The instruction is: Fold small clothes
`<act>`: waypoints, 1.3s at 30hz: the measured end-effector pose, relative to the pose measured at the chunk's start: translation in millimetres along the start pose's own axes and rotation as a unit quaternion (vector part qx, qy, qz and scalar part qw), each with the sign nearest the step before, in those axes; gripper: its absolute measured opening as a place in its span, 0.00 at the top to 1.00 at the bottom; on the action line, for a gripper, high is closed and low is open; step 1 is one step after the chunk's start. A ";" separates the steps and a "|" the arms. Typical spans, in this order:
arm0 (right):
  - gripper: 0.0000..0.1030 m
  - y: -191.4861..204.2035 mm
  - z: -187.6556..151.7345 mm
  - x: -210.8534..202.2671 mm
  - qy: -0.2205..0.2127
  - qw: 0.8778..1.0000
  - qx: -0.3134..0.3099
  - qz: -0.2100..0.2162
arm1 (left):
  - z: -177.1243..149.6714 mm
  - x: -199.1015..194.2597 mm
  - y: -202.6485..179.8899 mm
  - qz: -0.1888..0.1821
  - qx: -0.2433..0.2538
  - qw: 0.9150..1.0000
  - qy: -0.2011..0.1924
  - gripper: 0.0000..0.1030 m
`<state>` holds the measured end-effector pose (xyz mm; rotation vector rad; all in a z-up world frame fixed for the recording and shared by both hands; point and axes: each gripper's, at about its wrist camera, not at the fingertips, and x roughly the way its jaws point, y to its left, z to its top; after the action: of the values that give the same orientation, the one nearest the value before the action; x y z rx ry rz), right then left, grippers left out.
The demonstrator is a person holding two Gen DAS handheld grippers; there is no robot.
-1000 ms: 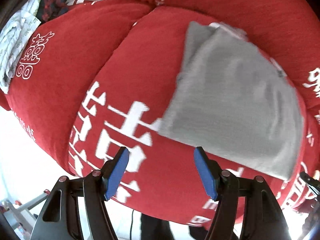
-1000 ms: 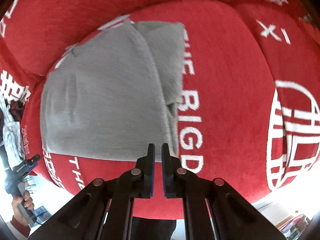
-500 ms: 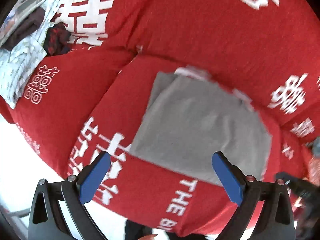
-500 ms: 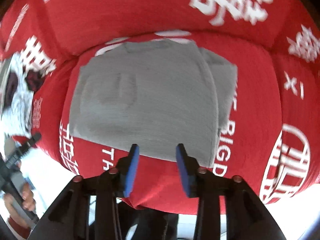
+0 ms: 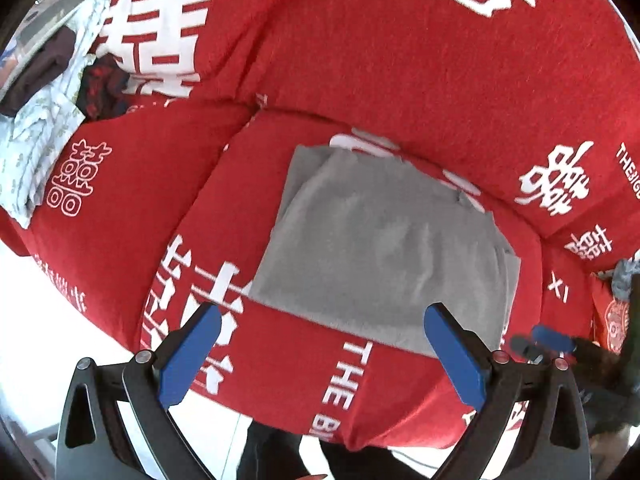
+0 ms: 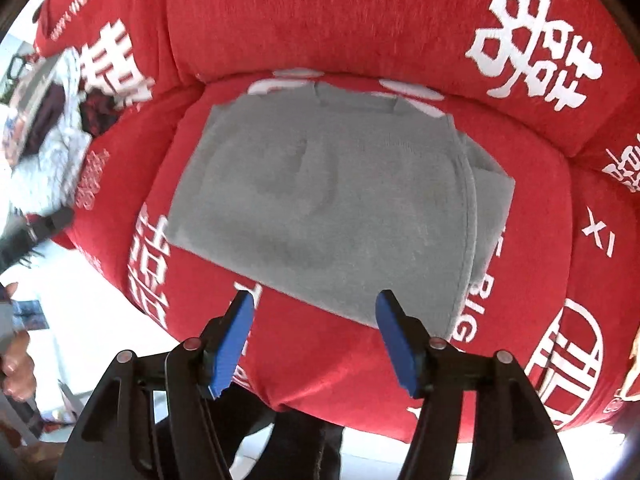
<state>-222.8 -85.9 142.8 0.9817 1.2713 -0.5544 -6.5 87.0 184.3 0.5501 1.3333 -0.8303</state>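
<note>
A grey garment lies folded into a flat rectangle on the middle seat cushion of a red sofa printed with white characters. In the right wrist view the same grey garment shows a folded sleeve edge along its right side. My left gripper hangs well above the garment's near edge, jaws wide open, nothing between them. My right gripper hovers above the near right part of the garment; its jaws are opening and hold nothing. The right gripper's blue tip shows at the right in the left wrist view.
A pile of other clothes, pale patterned and dark pieces, lies on the left sofa cushion. A person's hand shows at the left edge of the right wrist view. The white floor lies in front of the sofa.
Both grippers have risen away from the grey garment. The left jaws spread from half open to wide. The right jaws went from shut to open, letting go of the garment's edge.
</note>
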 end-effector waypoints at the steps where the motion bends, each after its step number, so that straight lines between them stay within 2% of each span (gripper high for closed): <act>1: 0.35 -1.5 1.6 -4.0 -0.006 1.000 0.008 0.003 | 0.0 2.1 -0.4 0.007 0.005 1.000 0.011 0.01; 5: 0.35 -10.4 5.6 -15.8 -0.024 0.999 0.042 -0.001 | -1.9 7.6 -1.1 0.019 0.031 0.999 0.036 0.01; 10: 0.35 -19.3 -0.8 -24.1 -0.043 0.994 0.100 -0.009 | 5.2 4.1 -1.1 0.021 0.076 0.997 0.021 0.01; 13: 0.35 -18.9 -8.0 -21.7 -0.047 0.989 0.138 -0.014 | 15.5 9.4 2.4 0.011 0.103 0.994 0.027 0.01; 19: 0.35 10.1 -22.1 -18.0 -0.069 0.976 0.201 -0.046 | 40.3 26.0 16.6 -0.022 0.177 0.982 0.057 0.01; 22: 0.35 30.5 -27.5 -10.2 -0.074 0.969 0.232 -0.040 | 51.2 30.7 31.6 -0.028 0.200 0.977 0.060 0.01; 25: 0.35 52.0 -27.2 9.5 -0.062 0.968 0.241 -0.037 | 61.4 41.7 50.7 -0.030 0.191 0.979 0.073 0.01; 31: 0.35 87.7 -23.8 45.1 -0.045 0.968 0.245 -0.017 | 73.5 75.4 88.2 -0.009 0.166 0.981 0.096 0.01; 39: 0.35 103.1 -19.7 105.0 -0.011 0.973 0.232 0.002 | 71.8 122.6 100.8 0.004 0.146 0.983 0.111 0.01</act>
<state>-123.5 -0.1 73.4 1.3584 1.1405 -0.8819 120.2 67.9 66.4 0.8994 1.4194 -0.9879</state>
